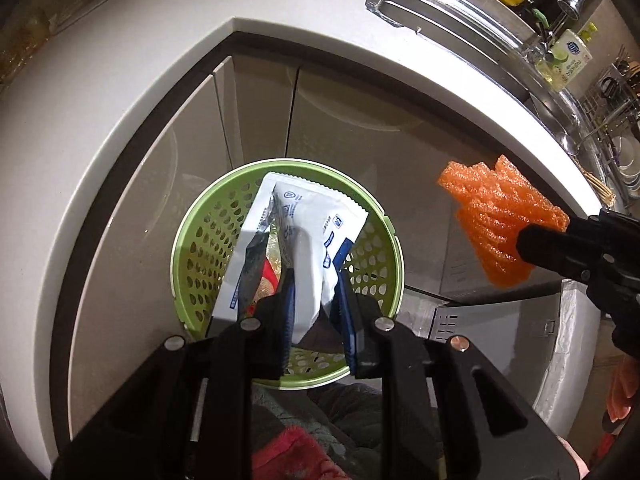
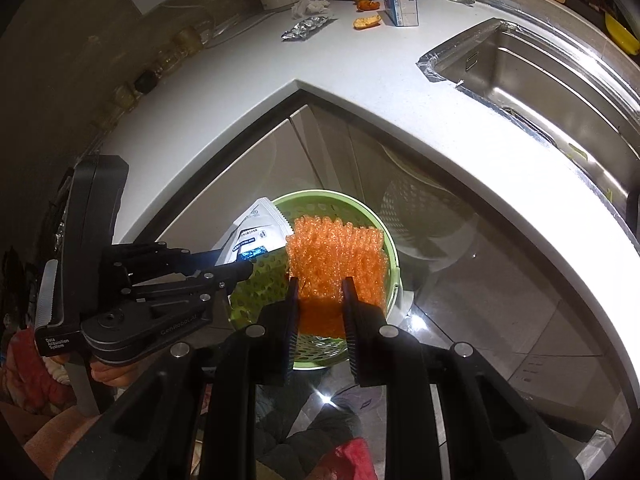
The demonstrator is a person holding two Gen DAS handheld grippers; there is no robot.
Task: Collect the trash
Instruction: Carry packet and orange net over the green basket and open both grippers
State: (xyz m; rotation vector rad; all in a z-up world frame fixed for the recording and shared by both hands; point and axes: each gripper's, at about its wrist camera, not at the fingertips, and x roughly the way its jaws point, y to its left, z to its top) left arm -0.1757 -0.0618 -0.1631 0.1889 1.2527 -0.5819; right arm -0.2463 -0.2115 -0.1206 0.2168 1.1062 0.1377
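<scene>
A green perforated basket [image 1: 192,248] stands on the floor in the counter's inner corner; it also shows in the right wrist view [image 2: 390,252]. My left gripper [image 1: 314,304] is shut on a white and blue packet [image 1: 312,220] and holds it over the basket. In the right wrist view the left gripper [image 2: 236,268] and the packet [image 2: 260,228] sit left of the basket. My right gripper [image 2: 320,300] is shut on an orange foam net [image 2: 336,252] above the basket. In the left wrist view the net [image 1: 500,220] hangs to the right of the basket.
On the white L-shaped counter [image 2: 360,76] lie a crumpled foil wrapper [image 2: 306,28], a crumpled tissue [image 2: 310,7], orange peel pieces [image 2: 366,22] and a blue and white carton [image 2: 400,10]. A steel sink [image 2: 532,76] is at the right. Cabinet doors [image 1: 340,128] stand behind the basket.
</scene>
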